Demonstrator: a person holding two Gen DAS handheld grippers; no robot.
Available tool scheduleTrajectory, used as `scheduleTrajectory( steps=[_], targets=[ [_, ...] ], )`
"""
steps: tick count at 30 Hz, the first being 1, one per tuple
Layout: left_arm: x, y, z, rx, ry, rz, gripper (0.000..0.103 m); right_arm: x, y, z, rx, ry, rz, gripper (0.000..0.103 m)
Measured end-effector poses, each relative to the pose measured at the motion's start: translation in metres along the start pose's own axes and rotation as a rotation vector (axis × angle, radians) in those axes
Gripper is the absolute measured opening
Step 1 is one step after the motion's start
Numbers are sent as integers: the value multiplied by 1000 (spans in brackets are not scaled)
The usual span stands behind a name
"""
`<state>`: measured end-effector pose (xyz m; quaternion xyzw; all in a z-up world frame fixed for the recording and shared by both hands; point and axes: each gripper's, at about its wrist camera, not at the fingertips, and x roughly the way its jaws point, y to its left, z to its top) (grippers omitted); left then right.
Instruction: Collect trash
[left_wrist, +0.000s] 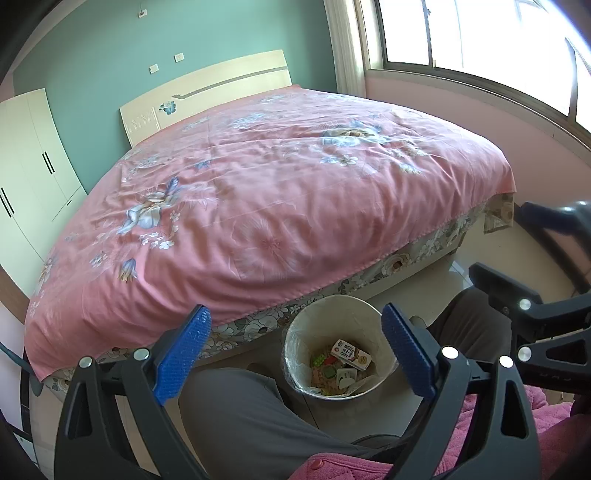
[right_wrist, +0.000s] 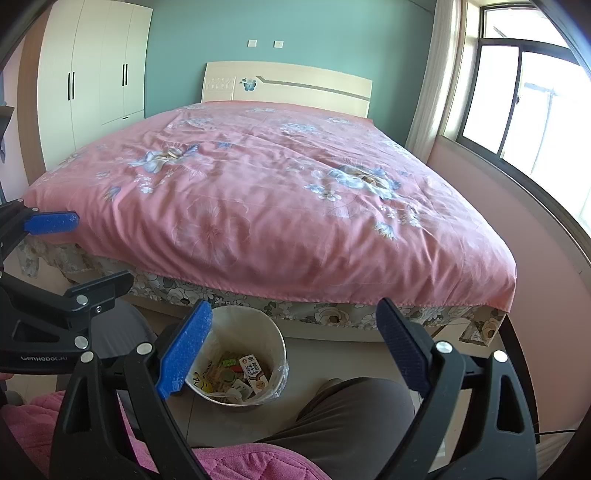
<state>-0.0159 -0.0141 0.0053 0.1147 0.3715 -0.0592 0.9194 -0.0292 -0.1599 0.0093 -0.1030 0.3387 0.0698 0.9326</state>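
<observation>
White and round, the trash bin (left_wrist: 334, 325) stands on the floor just beside the foot of the bed (left_wrist: 258, 206), lined with a clear plastic bag. Inside it lies trash (left_wrist: 341, 367) — a small white carton, green bits, crumpled wrappers. Above the bin, the left gripper (left_wrist: 295, 354) and right gripper (right_wrist: 291, 354) both hang spread wide — nothing between their blue pads (right_wrist: 184, 350).
</observation>
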Motion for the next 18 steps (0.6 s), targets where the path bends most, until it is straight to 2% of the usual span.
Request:
scheduleTrajectory(
  steps=[18],
  targets=[
    [0, -3, -1, -3, 0, 6, 95, 1, 1, 1, 2, 0, -1, 89]
  ],
)
